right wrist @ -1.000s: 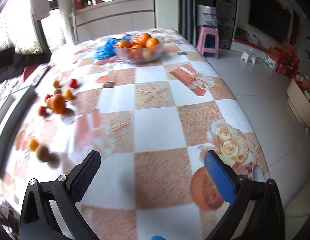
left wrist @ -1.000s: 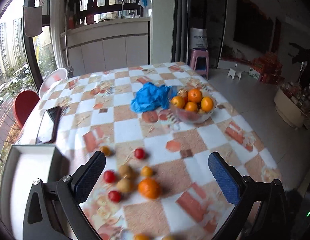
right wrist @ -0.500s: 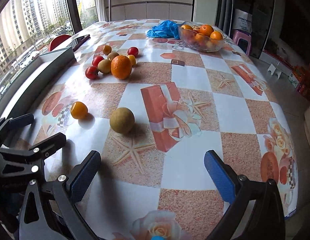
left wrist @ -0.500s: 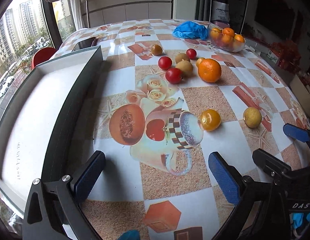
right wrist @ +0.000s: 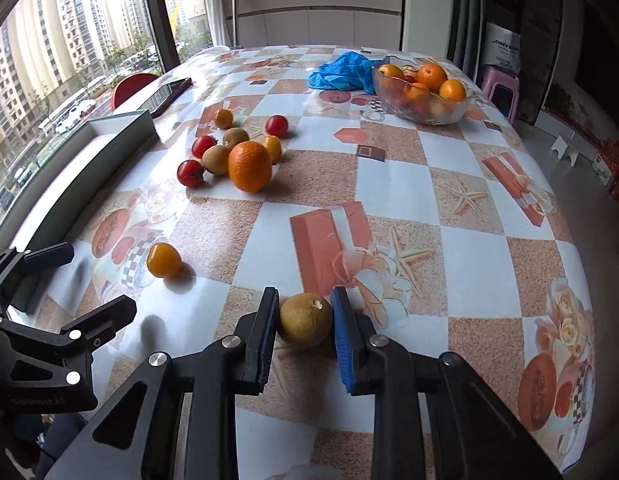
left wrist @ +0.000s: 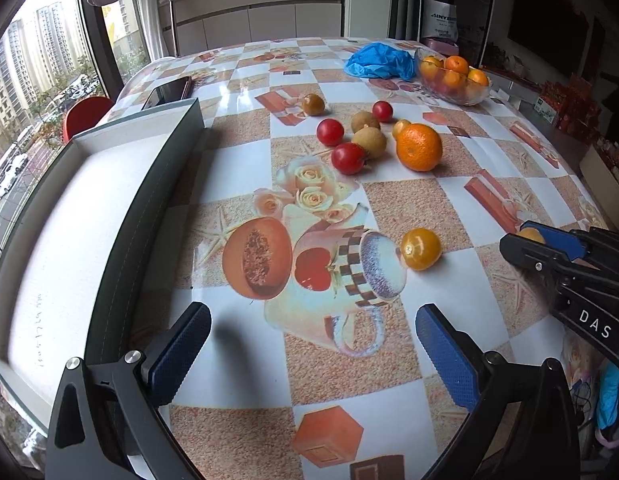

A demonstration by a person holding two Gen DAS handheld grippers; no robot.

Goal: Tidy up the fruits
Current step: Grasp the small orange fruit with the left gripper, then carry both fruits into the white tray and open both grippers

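A brownish round fruit (right wrist: 305,322) rests on the tablecloth between the pads of my right gripper (right wrist: 305,294). The jaws are closing and both pads touch its sides. In the left wrist view the right gripper (left wrist: 527,236) enters from the right. My left gripper (left wrist: 311,312) is open over the printed cup pattern, with nothing between its fingers. A small yellow-orange fruit (left wrist: 420,249) lies just beyond it. Farther back sit a big orange (left wrist: 419,147), red tomatoes (left wrist: 348,158) and more brown fruits (left wrist: 369,142). A grey tray (left wrist: 157,200) with a white floor lies at the left.
A glass bowl (right wrist: 421,118) of oranges stands at the far right of the table, next to a crumpled blue bag (right wrist: 341,70). A phone (left wrist: 167,90) lies behind the tray. A red chair (left wrist: 85,114) stands beyond the table's left edge. The floor drops off on the right.
The right gripper's jaws went from wide open to closed around the brown fruit, after moving up to it. The left gripper swung down towards the near table edge, then held still.
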